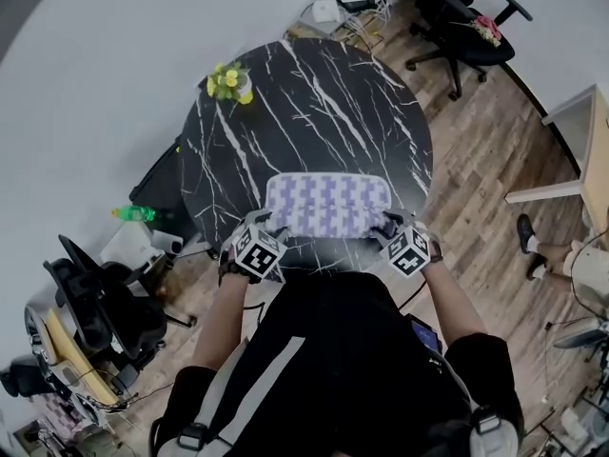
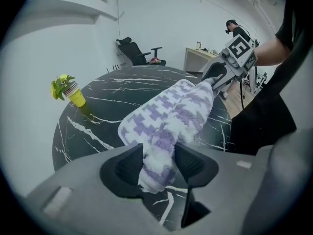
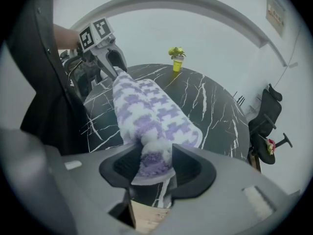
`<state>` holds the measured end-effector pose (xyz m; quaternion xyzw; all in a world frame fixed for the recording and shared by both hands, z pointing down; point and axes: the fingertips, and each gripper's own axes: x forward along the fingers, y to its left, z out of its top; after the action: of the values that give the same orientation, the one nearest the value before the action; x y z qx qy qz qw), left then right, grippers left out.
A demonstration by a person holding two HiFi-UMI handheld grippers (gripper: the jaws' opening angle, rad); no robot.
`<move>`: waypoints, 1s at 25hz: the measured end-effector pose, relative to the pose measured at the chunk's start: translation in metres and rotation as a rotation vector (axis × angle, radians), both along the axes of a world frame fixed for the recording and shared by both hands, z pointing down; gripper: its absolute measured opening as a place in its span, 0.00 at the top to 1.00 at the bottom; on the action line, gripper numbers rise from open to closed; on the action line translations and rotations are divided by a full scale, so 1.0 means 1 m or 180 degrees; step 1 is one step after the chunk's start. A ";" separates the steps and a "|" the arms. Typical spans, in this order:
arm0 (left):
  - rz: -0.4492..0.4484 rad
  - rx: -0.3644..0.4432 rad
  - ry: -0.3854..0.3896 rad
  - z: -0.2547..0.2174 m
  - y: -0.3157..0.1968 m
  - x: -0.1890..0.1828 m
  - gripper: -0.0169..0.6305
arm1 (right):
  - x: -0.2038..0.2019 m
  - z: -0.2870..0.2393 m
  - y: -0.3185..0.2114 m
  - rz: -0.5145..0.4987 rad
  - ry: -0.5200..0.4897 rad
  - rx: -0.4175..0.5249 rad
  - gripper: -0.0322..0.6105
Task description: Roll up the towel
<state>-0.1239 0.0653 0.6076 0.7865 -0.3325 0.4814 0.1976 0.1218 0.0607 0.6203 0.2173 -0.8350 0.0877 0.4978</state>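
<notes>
Left hand-held gripper (image 2: pixel 159 168) and right hand-held gripper (image 3: pixel 155 163) each clamp one end of purple-and-white towel (image 1: pixel 326 206), over near edge of black marble worktop (image 1: pixel 314 103).

Head camera up high, staring steeply down at the bench (image 1: pixel 314 103) from above its near edge. The left tongs (image 2: pixel 159 164) camera sits close over that edge, facing rightward along it; the right tongs (image 3: pixel 157 166) camera faces back. All share the towel (image 1: pixel 326 206) and bench top.
</notes>
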 end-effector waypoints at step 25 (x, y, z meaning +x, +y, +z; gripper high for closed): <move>-0.0194 0.0737 0.0197 -0.029 -0.060 0.001 0.66 | 0.002 0.013 -0.097 0.0309 0.0067 0.0042 0.65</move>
<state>-0.1232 0.0052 0.5790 0.8081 -0.4035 0.4090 0.1302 0.1234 -0.0359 0.6333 0.2617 -0.8188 0.1040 0.5002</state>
